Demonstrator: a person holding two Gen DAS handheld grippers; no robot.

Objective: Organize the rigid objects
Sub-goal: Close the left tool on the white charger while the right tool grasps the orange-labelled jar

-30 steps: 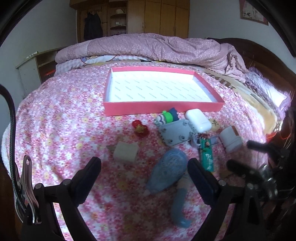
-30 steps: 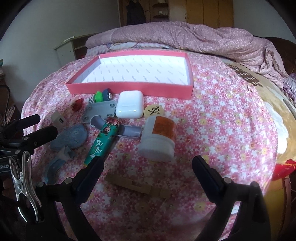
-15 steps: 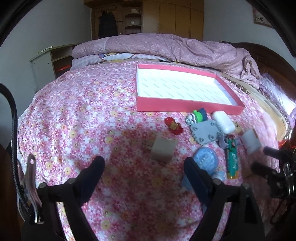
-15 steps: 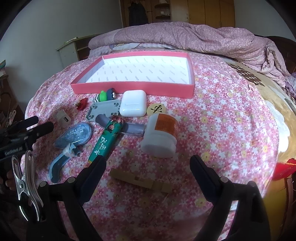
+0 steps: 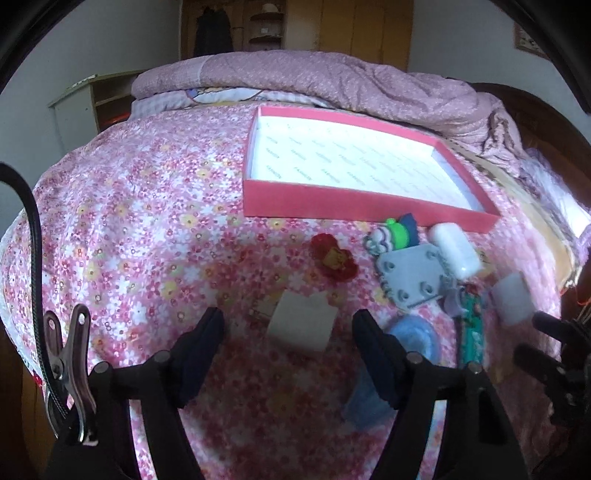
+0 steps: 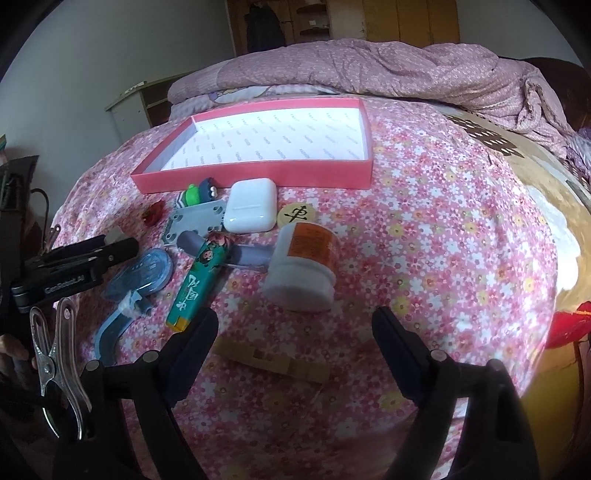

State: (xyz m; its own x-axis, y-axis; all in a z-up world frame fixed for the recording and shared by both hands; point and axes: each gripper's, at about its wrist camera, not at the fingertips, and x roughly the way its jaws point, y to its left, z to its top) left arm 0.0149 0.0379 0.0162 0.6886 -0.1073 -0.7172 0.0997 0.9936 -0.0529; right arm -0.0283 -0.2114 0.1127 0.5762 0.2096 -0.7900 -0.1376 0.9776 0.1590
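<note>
Left wrist view: white charger cube point(image 5: 302, 325) lies on the pink floral bedspread point(image 5: 147, 229), between the closing jaws of the left gripper point(image 5: 288, 332), pads not touching it. Right gripper point(image 6: 295, 332) hovers near the white jar point(image 6: 303, 273) lying on its side and a wooden clip point(image 6: 273, 362); its jaws apart, closing, nothing gripped. Clutter sits just near of the pink tray point(image 6: 258, 177): earbud case point(image 6: 251, 210), grey plate point(image 6: 195, 221), green tube point(image 6: 199, 284), blue tape dispenser point(image 6: 136, 284), red flower point(image 5: 334, 258). Far side: rumpled pink quilt point(image 5: 332, 81), wooden wardrobe point(image 5: 332, 26), small shelf at far left point(image 5: 92, 103).
</note>
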